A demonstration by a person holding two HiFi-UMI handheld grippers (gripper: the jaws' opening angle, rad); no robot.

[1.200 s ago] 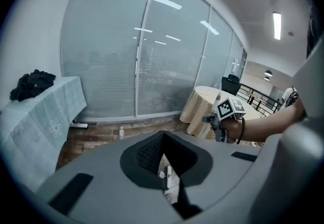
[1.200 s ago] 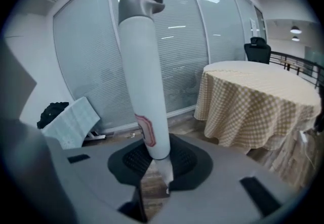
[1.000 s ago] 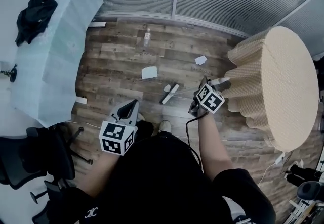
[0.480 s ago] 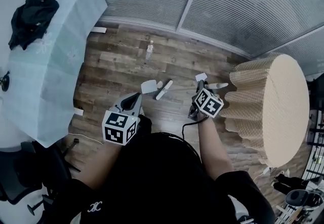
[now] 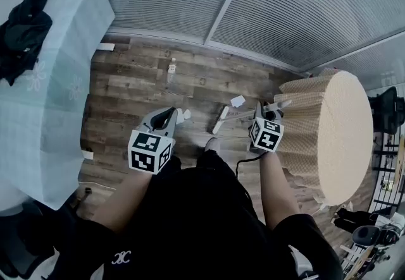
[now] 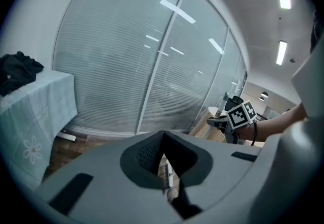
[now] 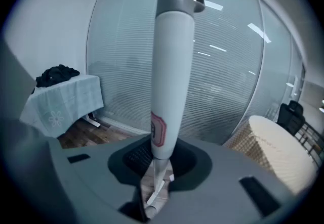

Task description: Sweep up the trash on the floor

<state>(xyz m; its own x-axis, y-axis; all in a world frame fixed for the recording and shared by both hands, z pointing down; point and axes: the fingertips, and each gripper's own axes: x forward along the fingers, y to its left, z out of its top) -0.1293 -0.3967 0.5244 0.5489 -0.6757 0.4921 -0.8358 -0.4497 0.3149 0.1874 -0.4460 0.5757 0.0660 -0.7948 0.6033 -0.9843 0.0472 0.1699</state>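
Observation:
My right gripper (image 5: pixel 261 109) is shut on a white broom handle (image 5: pixel 281 105), held low in front of me. In the right gripper view the handle (image 7: pixel 172 66), grey-capped, rises between the jaws of that gripper (image 7: pixel 161 156). The broom head (image 5: pixel 220 119) rests on the wooden floor. A white scrap of paper (image 5: pixel 237 101) lies just beyond it, and another scrap (image 5: pixel 184 115) lies by my left gripper (image 5: pixel 170 112). The left gripper (image 6: pixel 163 134) is shut with nothing in it. A plastic bottle (image 5: pixel 171 65) lies farther off near the window wall.
A round beige corrugated table (image 5: pixel 335 133) stands close on the right, beside the right gripper. A table under a pale cloth (image 5: pixel 44 95) with dark clothing (image 5: pixel 22 26) on it fills the left. A blind-covered glass wall (image 5: pixel 253 7) bounds the floor ahead.
The view has swung and I stand closer to the window wall. The broom head now lies nearer the right-hand paper scrap. Both grippers keep their states.

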